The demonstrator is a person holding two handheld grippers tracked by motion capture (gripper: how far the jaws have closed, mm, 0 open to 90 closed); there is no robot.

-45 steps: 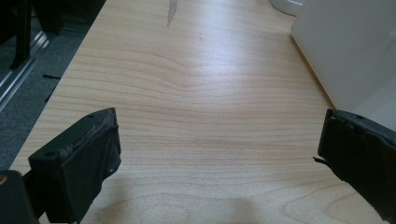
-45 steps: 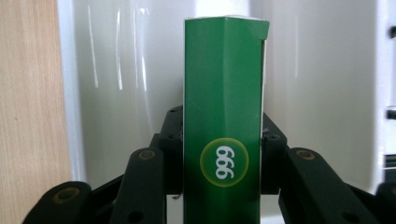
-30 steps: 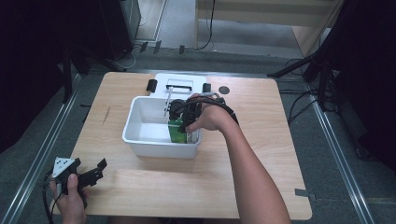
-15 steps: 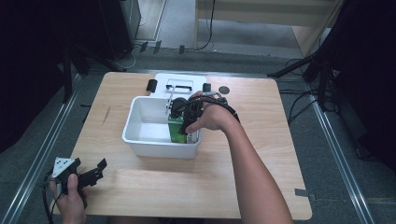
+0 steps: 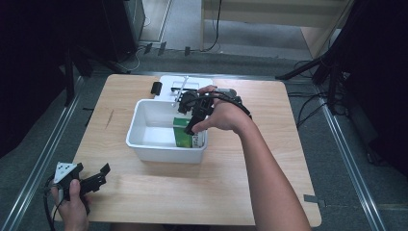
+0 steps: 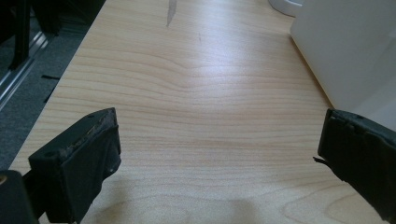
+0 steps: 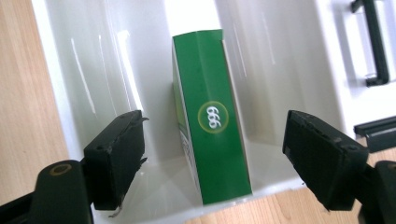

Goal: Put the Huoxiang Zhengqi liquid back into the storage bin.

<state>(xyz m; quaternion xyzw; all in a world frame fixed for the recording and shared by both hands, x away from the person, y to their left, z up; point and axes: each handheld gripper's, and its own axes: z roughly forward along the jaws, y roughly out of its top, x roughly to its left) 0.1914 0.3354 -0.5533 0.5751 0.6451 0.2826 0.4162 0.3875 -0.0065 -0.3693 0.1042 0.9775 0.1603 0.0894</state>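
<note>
A green box (image 5: 183, 137) with a white round mark stands on edge inside the white bin (image 5: 139, 126), against its right-hand end. My right gripper (image 5: 188, 115) hangs just above it, pointing down. In the right gripper view the green box (image 7: 212, 116) stands below and between the jaws; they have just been opening and their pads (image 7: 119, 154) are clear of it on both sides. My left gripper (image 5: 91, 171) rests at the table's near left corner, held in a hand. It is open (image 6: 219, 154) over bare wood with nothing between its jaws.
A white lid (image 5: 185, 85) with a black handle lies behind the bin, and a small black object (image 5: 156, 87) sits to its left. The bin's wall (image 6: 345, 46) rises to the right ahead of the left gripper. The wooden table (image 5: 159, 192) is ringed by dark floor and cables.
The right gripper's jaws have spread apart off the green box and the hand has lifted a little out of the bin. The box stays standing in the bin. The left gripper has not moved.
</note>
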